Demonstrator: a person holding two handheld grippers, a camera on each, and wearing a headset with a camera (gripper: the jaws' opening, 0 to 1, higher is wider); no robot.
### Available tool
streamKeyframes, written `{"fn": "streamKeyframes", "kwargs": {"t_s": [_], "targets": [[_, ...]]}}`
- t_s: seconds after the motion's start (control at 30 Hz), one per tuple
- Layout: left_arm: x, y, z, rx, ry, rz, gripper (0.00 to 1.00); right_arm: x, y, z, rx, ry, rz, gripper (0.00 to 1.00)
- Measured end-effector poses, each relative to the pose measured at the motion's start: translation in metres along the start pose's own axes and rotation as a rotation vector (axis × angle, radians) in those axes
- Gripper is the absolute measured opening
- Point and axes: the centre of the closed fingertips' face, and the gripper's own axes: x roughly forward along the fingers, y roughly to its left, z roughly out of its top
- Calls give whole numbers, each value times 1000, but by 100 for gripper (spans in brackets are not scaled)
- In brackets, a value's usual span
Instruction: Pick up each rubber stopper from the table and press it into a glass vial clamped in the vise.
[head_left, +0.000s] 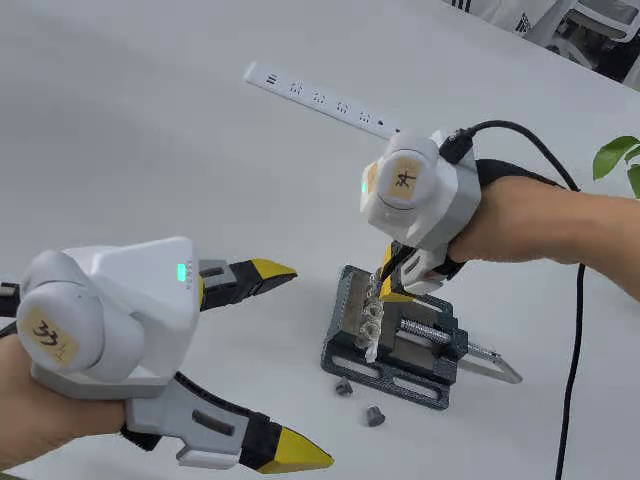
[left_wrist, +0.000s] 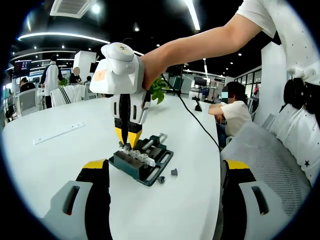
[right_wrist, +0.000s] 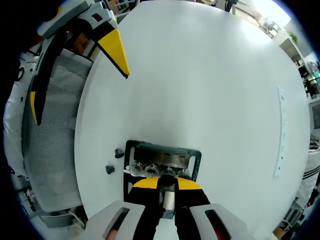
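Jaws of right gripper (right_wrist: 167, 184) around stopper (right_wrist: 167, 178)

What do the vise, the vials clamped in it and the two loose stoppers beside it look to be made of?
Vise: dark grey metal, probably cast, with a matte painted look; its screw is bare and shiny.
Vials: clear glass, judging by the see-through, glinting walls.
Stoppers: dull dark grey with no shine, likely rubber.
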Motion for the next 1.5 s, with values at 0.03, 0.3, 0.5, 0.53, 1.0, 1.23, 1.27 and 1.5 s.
{"fn": "streamKeyframes", "kwargs": {"t_s": [0.03,0.3,0.5,0.53,1.0,1.23,1.27,1.5], "targets": [[1,0,0,-1,0,-2,93,0,0,0,10,5,4,5],[4,-2,4,3,-2,-7,93,-1,0,-1,14,3,5,6],[1,-2,4,5,-1,-3,93,-2,1,-3,36,-57,14,7],[1,-1,4,4,-1,0,93,-2,1,-3,36,-62,12,8],[0,0,2,1,0,4,93,-1,3,-1,63,-98,15,11],[0,-1,3,0,2,3,93,-9,2,-1,85,-135,0,12],[0,-1,3,0,2,3,92,-10,1,-1,85,-141,1,11],[0,-1,1,-3,7,0,93,-20,-3,-3,124,-200,-14,4]]}}
